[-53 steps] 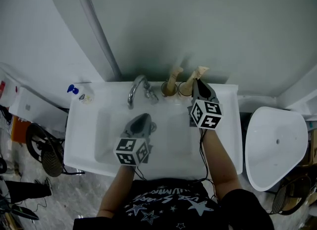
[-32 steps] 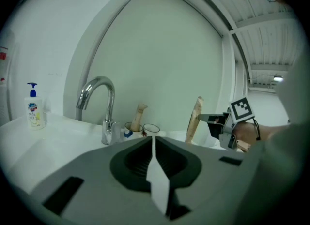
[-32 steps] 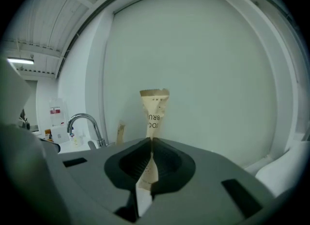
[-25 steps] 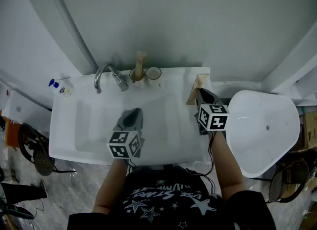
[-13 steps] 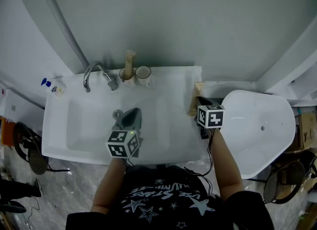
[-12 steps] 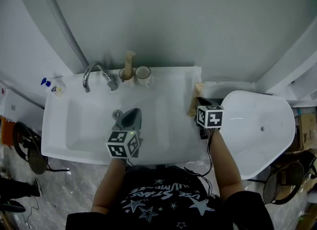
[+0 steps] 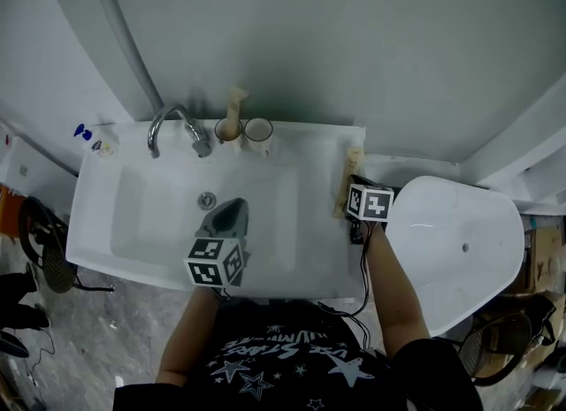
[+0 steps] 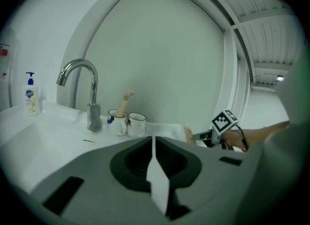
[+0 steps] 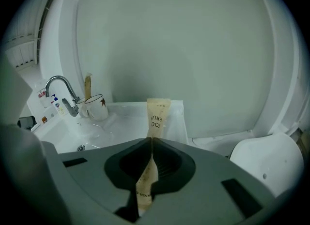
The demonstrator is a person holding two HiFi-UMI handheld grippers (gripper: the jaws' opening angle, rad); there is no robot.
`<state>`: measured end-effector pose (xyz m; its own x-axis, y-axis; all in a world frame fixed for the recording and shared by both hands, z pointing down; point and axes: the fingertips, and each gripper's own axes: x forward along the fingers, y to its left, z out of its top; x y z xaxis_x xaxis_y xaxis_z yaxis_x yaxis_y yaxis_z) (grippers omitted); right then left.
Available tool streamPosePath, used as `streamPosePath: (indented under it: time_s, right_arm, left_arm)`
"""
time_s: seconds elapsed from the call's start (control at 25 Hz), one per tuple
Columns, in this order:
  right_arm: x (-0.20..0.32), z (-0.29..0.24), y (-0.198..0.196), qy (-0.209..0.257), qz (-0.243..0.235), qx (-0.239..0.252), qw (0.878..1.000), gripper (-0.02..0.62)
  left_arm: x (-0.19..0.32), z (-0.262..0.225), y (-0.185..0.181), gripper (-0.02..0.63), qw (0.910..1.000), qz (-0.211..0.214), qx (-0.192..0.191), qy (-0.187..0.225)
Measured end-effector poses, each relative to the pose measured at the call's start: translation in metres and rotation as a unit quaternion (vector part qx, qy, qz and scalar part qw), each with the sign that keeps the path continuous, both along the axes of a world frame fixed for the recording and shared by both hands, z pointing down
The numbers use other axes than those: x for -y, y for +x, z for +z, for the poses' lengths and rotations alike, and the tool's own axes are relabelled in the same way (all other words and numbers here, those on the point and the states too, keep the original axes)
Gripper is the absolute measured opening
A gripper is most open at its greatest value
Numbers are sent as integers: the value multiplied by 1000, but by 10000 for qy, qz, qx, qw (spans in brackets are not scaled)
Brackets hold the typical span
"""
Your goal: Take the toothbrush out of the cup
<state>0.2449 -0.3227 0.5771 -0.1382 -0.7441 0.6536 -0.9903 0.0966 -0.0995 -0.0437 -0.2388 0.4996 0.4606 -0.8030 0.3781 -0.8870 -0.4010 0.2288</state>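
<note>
Right gripper [image 9: 150, 142] pinches the lower part of a paper-wrapped toothbrush [image 9: 156, 116]. The wrapper sticks out ahead of the jaws, far right of the tap [image 7: 172, 126], over the right ledge of the sink [image 7: 305, 140].

Left gripper [image 8: 153, 139]: jaws pressed together, nothing between them, in front of the tap.

Two cups [image 7: 257, 133] stand just right of the tap. One holds a second wrapped brush [image 7: 234, 104].

Black shirt [image 7: 285, 363] with white stars
</note>
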Motion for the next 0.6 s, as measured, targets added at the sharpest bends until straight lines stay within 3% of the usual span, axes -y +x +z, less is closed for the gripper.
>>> streamPosePath:
  time_s: [0.6]
  right_arm:
    - [30,43,3,-557,200,-172,9981,25]
  left_arm:
    - [9,11,-13,31,9998,-114,98,-145]
